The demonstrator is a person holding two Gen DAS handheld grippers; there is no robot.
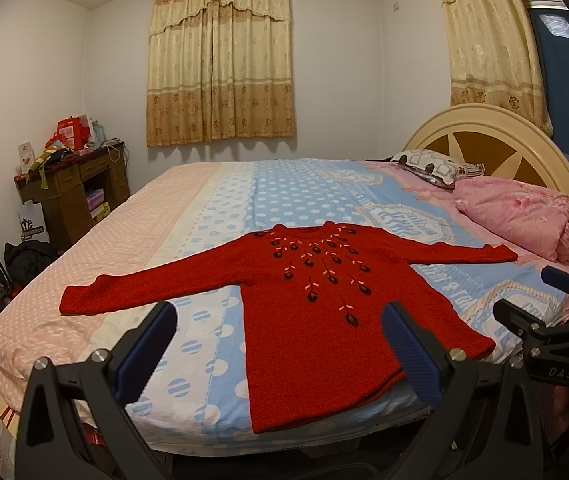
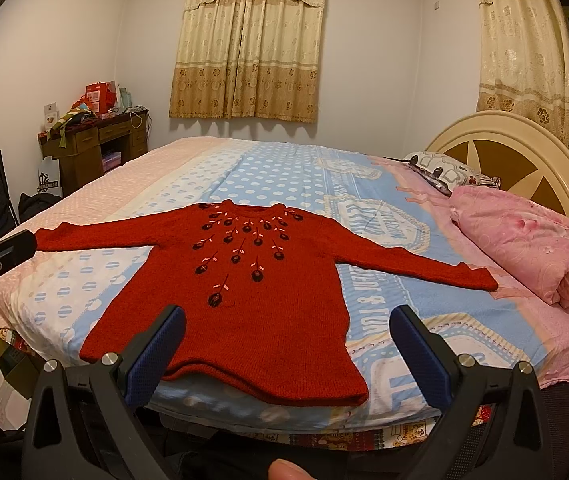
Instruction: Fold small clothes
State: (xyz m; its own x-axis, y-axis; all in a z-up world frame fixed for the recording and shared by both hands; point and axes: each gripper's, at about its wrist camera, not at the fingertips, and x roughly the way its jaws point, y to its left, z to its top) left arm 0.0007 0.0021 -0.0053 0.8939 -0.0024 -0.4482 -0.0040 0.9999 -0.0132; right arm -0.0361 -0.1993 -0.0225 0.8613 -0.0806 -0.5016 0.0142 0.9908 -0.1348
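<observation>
A small red knit sweater (image 1: 316,320) with dark flower embroidery on its chest lies flat on the bed, front up, both sleeves spread out sideways. Its hem lies at the near edge of the bed. My left gripper (image 1: 280,340) hovers open in front of the hem's left part, holding nothing. In the right wrist view the same sweater (image 2: 244,300) lies ahead, and my right gripper (image 2: 288,340) stands open before the hem, empty. The right gripper (image 1: 540,300) also shows at the right edge of the left wrist view, the left gripper (image 2: 0,252) at the left edge of the right one.
The bed (image 1: 304,196) has a blue, white and pink dotted sheet. A folded pink quilt (image 1: 520,216) and a patterned pillow (image 1: 436,166) lie by the cream headboard (image 1: 496,136). A cluttered brown desk (image 1: 80,184) stands at the far left wall. A fingertip (image 2: 288,470) shows at the bottom edge.
</observation>
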